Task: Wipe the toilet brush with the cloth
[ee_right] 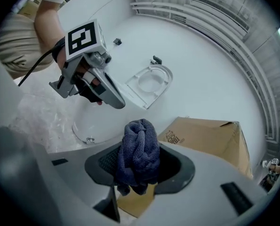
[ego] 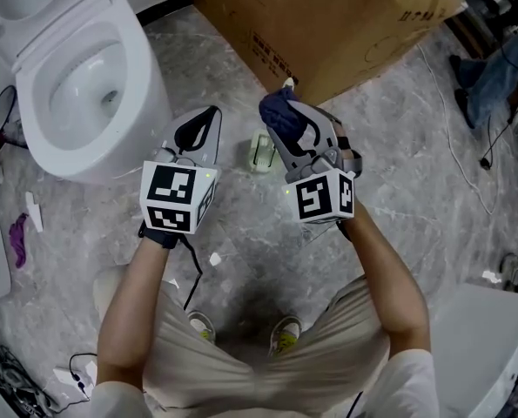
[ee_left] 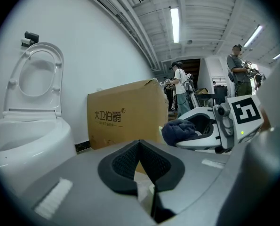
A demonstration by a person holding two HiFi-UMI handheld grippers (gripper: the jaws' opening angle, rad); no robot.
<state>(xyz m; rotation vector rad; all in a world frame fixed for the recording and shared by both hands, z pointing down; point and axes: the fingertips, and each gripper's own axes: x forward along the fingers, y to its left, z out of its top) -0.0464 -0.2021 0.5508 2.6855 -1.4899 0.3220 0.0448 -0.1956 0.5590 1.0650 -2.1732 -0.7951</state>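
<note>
My right gripper [ego: 282,104] is shut on a bunched dark blue cloth [ego: 278,111], which fills its jaws in the right gripper view [ee_right: 139,150]. My left gripper [ego: 204,118] is held beside it at about the same height. Its black pads [ee_left: 130,164] are shut together with nothing between them. The cloth [ee_left: 179,130] shows to its right in the left gripper view. On the floor between the two grippers lies a small pale-green translucent object [ego: 260,151]. I cannot tell whether it is part of the toilet brush. No brush is clearly in view.
A white toilet [ego: 34,81] with its lid up stands at the left. A large cardboard box [ego: 328,24] stands just beyond the grippers. Cables [ego: 454,138] run over the grey marble floor at the right. A purple scrap [ego: 17,238] and litter lie at the left.
</note>
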